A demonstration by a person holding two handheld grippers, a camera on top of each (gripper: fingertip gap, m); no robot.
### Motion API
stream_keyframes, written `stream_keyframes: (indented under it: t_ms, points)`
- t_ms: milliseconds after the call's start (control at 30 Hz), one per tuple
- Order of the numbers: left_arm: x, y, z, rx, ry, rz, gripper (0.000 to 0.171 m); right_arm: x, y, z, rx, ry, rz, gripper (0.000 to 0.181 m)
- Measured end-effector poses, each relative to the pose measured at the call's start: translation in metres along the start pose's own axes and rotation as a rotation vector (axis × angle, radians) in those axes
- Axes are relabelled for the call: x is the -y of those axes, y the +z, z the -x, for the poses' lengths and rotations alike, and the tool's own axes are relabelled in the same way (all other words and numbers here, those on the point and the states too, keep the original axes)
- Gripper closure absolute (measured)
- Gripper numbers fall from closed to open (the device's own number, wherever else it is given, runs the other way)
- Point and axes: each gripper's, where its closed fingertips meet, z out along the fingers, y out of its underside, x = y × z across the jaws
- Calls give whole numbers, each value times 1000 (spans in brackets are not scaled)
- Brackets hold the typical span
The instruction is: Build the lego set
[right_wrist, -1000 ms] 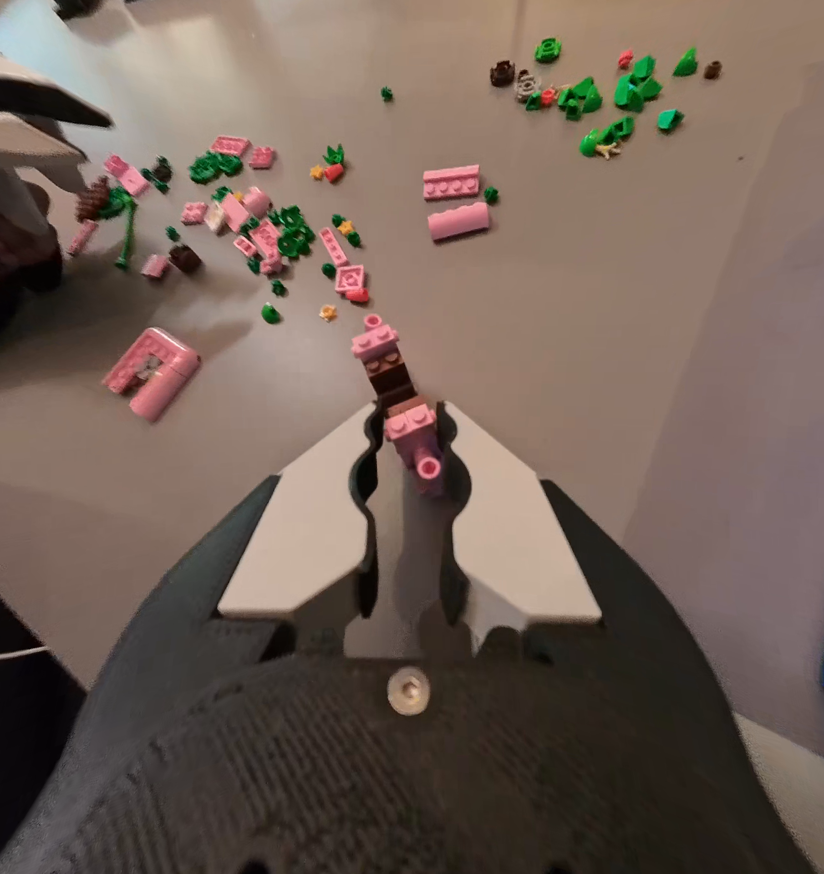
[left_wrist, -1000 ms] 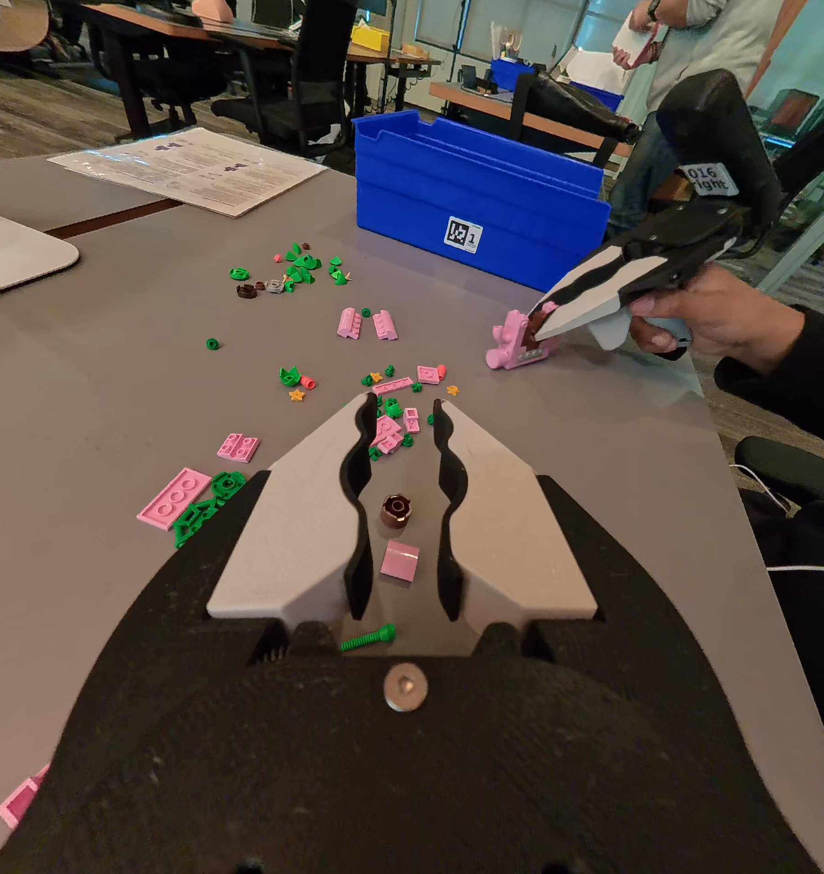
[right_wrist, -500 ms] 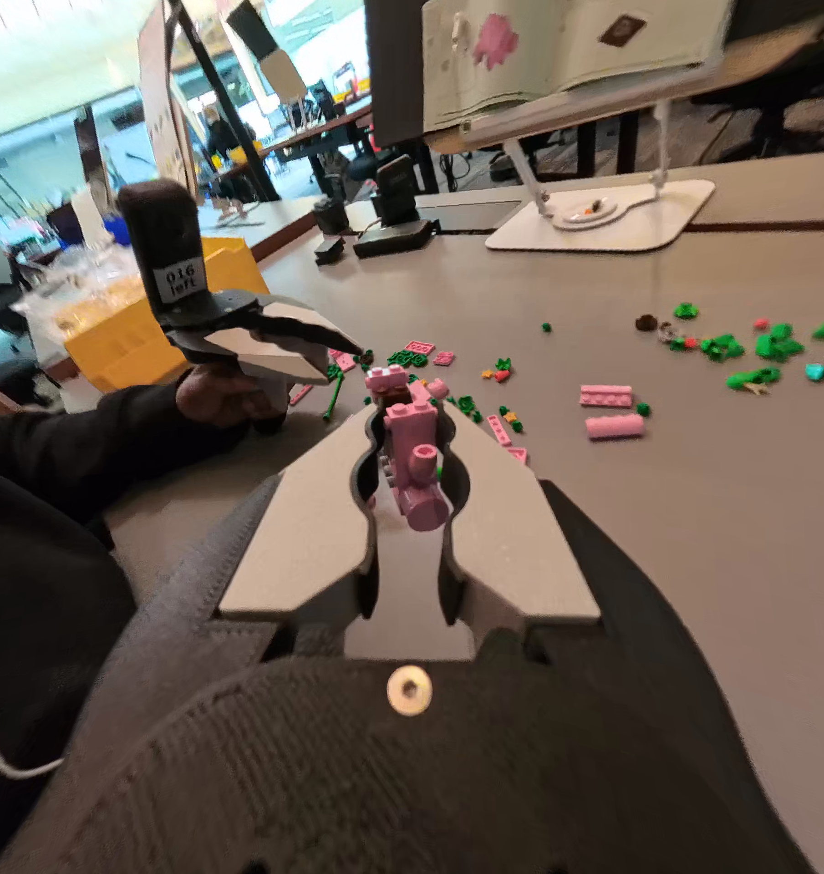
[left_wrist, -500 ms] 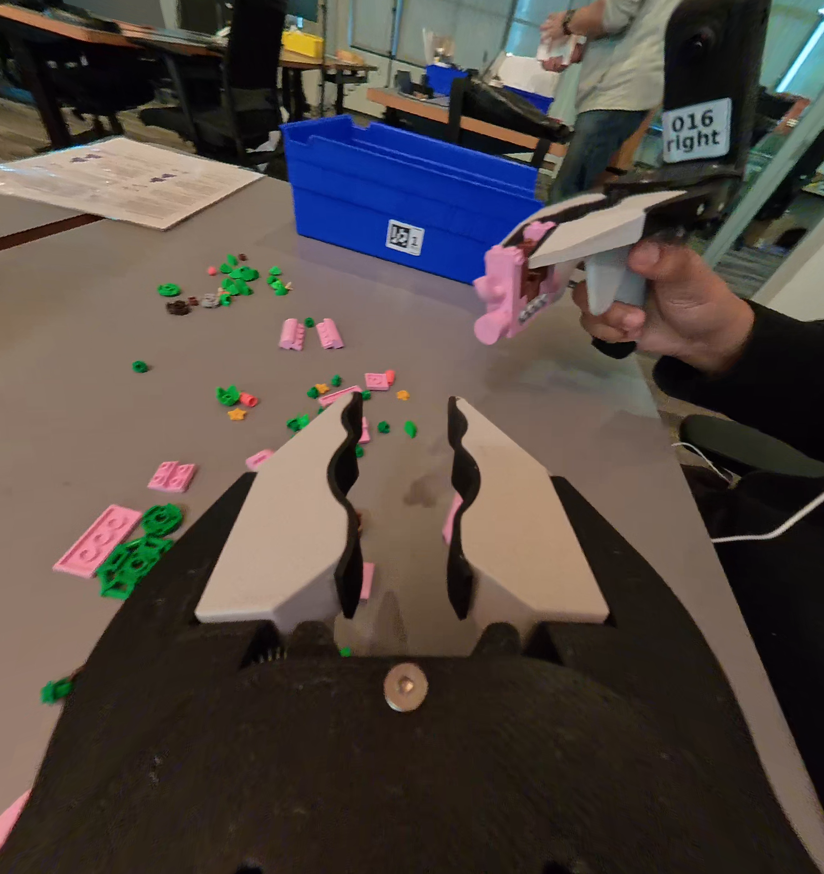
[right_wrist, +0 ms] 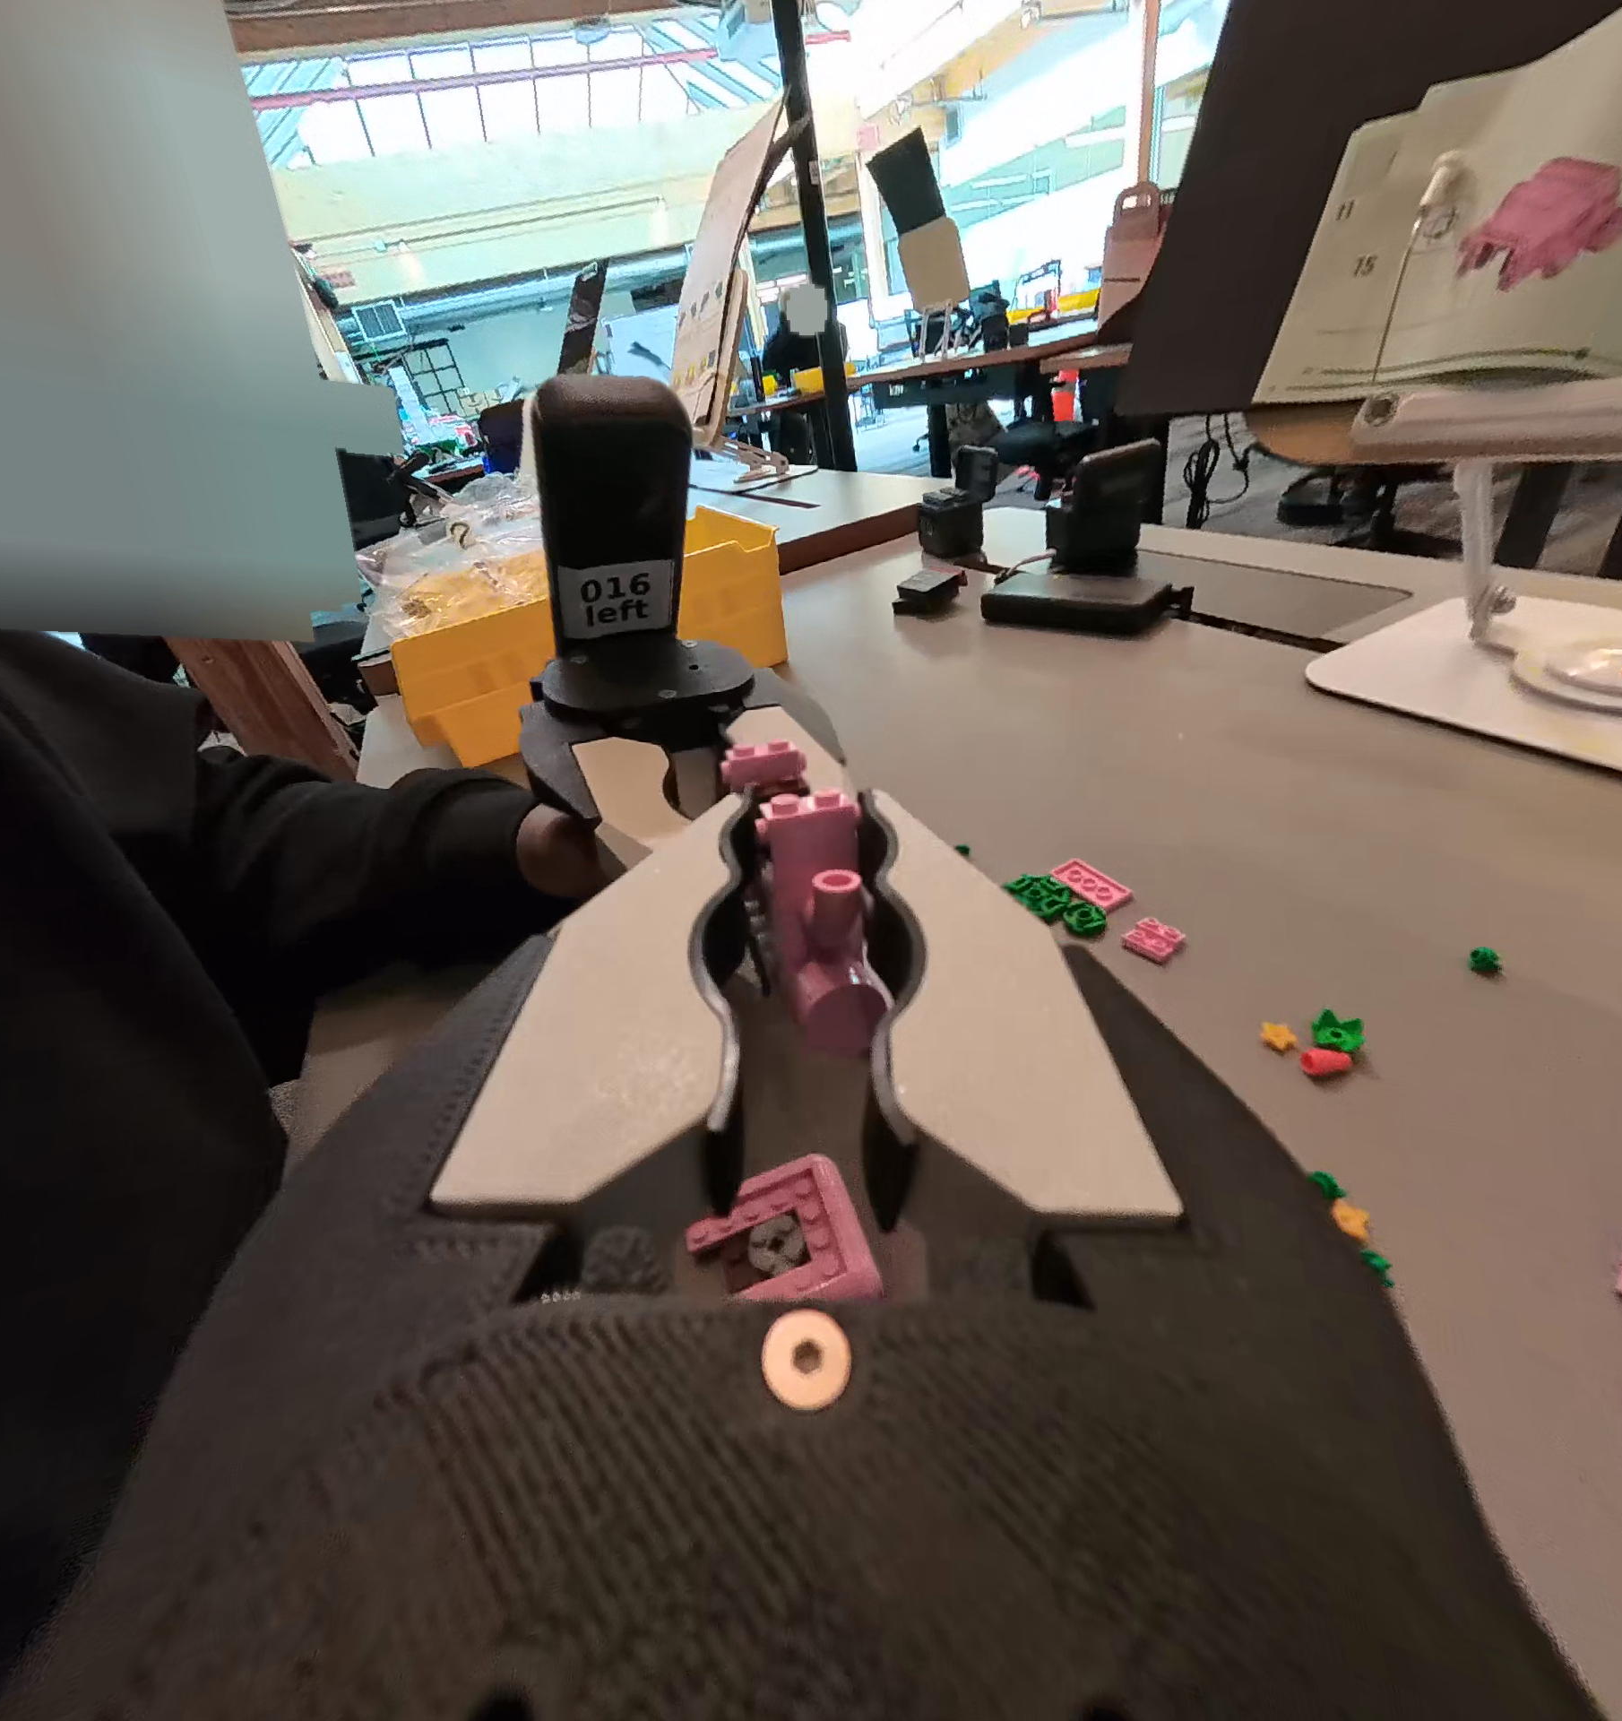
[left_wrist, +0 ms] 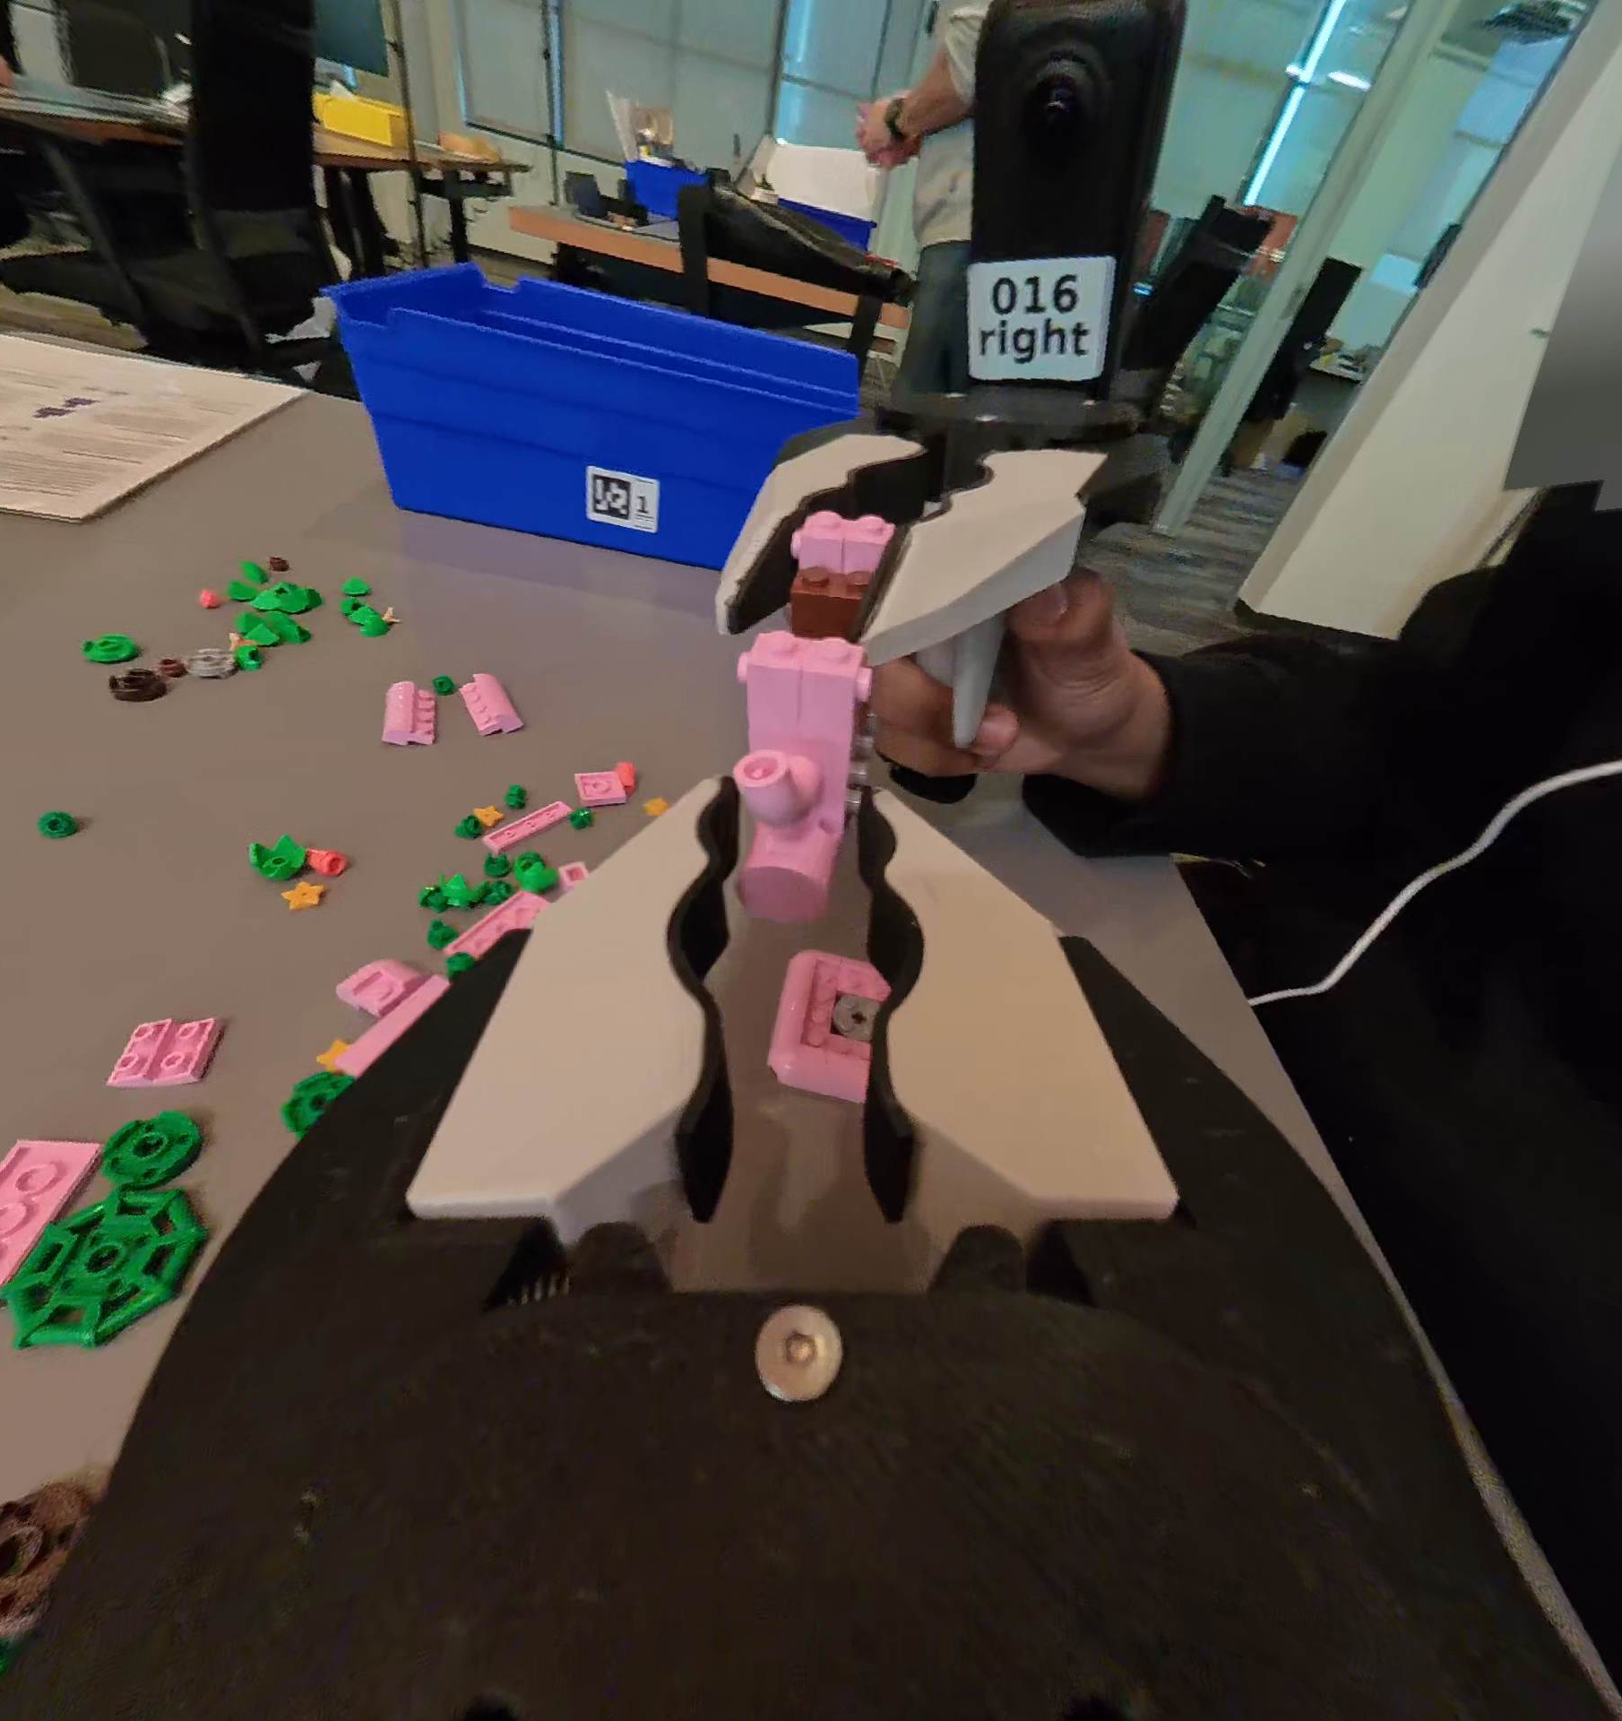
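My right gripper point(left_wrist: 803, 619) is shut on the top of a pink and brown lego assembly point(left_wrist: 793, 745) and holds it upright above the grey table point(left_wrist: 602, 670). The assembly's round lower end hangs between the tips of my left gripper point(left_wrist: 793, 806), which is open and holds nothing. In the right wrist view the assembly point(right_wrist: 821, 922) sits between my right gripper's point(right_wrist: 805, 806) tips, with the left gripper point(right_wrist: 696, 792) just beyond. A pink square frame piece point(left_wrist: 831, 1034) lies on the table between the left fingers; it also shows in the right wrist view point(right_wrist: 789, 1239).
Loose pink, green and brown lego pieces point(left_wrist: 472, 866) are scattered left of the grippers. A blue bin point(left_wrist: 593, 438) and a paper sheet point(left_wrist: 90, 428) are at the back. A yellow bin point(right_wrist: 509, 652) and an instruction booklet on a stand point(right_wrist: 1487, 279) show in the right wrist view. Some 4 cm of space lies between my two pairs of fingers.
My right gripper lifted the assembly off the table and brought it over between the left gripper's tips. My left gripper moved right, over the pink frame piece.
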Motion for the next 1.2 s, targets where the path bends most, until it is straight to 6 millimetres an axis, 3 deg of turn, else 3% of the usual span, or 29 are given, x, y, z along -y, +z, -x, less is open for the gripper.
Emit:
stream_keyframes:
  t_ms: [400,1200]
  points:
    - [-3,0,-1,-11,21,4,153,4,-12,-7,40,58,-98,151]
    - [2,-6,14,70,23,-24,153,5,-12,-15,31,103,-118,139]
